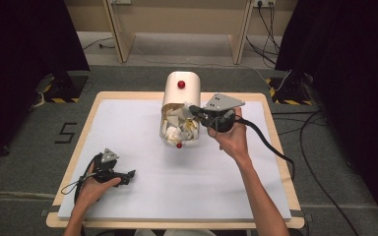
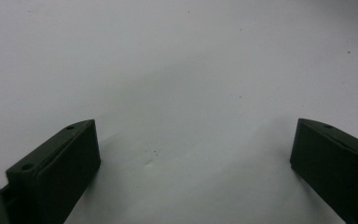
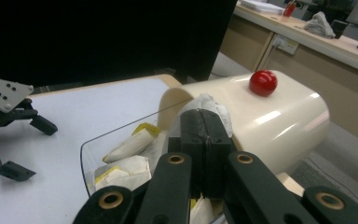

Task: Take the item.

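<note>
High view: a cream bread-bin-style container (image 1: 181, 88) with a rounded top and a red knob (image 1: 181, 84) stands at upper centre of the frame, on the white mat (image 1: 142, 182) that covers the table. Its clear curved lid (image 1: 179, 135) is swung open toward the camera and carries a second, smaller red knob (image 1: 179, 145). Crumpled white paper packets (image 1: 177, 129) with yellow markings lie heaped inside. The right gripper (image 1: 193, 109), right of centre, reaches into the opening; in the right gripper view its jaws are pressed together against a white packet (image 3: 205, 105), though whether they pinch it cannot be told. The left gripper (image 1: 130, 174), lower left, rests on the mat well apart from the container, jaws spread wide with nothing between them.
</note>
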Tool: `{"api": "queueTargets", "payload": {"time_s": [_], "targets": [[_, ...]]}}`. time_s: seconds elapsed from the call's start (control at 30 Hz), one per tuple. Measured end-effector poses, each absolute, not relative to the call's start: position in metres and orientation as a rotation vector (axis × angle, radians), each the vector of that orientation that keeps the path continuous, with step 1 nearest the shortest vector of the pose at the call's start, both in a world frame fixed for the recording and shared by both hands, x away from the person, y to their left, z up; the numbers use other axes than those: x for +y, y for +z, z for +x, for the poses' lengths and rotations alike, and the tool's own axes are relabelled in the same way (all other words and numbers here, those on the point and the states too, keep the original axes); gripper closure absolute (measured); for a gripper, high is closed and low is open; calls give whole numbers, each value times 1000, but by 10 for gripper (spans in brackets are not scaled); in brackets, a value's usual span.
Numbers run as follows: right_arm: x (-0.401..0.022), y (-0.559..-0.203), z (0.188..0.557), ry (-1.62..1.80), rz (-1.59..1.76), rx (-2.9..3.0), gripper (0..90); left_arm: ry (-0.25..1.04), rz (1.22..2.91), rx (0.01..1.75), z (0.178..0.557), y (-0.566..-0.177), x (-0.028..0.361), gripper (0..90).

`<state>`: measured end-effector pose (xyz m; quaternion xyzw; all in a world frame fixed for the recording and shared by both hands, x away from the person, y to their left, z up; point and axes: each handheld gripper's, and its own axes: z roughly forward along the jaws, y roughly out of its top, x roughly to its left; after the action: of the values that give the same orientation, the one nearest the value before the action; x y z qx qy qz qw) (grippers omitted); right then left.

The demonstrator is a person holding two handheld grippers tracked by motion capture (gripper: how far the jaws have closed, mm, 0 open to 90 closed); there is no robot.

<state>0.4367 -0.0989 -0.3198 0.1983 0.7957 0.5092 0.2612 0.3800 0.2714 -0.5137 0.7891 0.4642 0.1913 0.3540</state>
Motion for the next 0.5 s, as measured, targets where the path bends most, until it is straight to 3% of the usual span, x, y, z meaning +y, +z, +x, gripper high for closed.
{"api": "queueTargets", "payload": {"time_s": [0.5], "targets": [[-144,-304,442,1442,647,2055,900,495,2041,1201,380,-514,271,4]]}}
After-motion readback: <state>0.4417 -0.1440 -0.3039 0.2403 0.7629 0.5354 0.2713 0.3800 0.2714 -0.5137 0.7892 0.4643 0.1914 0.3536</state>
